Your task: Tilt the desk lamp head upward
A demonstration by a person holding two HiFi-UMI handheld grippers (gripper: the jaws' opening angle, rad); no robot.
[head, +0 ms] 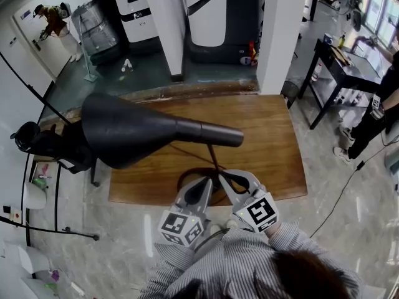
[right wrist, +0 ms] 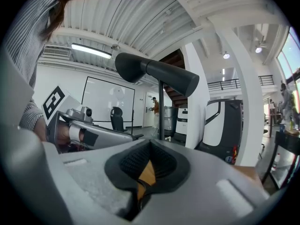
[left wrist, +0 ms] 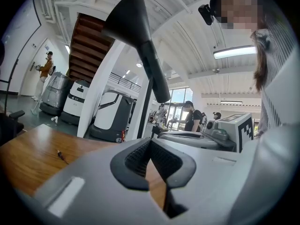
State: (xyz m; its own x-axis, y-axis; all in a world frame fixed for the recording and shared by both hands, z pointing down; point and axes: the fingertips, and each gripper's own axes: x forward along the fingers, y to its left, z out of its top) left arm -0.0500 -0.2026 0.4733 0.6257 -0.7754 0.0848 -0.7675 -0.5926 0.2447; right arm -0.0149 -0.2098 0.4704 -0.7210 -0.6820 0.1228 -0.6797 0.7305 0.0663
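Note:
A black desk lamp stands on the wooden table (head: 268, 142). Its cone-shaped head (head: 124, 129) points left, roughly level, on a thin upright stem (head: 214, 157) over a round base (head: 193, 178). My left gripper (head: 209, 183) and right gripper (head: 224, 178) sit side by side at the table's near edge, over the base and below the head. Both are shut with nothing between the pads. In the left gripper view the lamp head (left wrist: 133, 27) looms above my left gripper (left wrist: 150, 143). The right gripper view shows the head (right wrist: 154, 74) above my right gripper (right wrist: 150, 146).
A black office chair (head: 37, 142) stands left of the table. A dark side table (head: 343, 67) and a person (head: 380, 117) are at the right. A white pillar (head: 280, 30) and white machines (head: 209, 17) stand behind. A small dark object (left wrist: 60, 154) lies on the wood.

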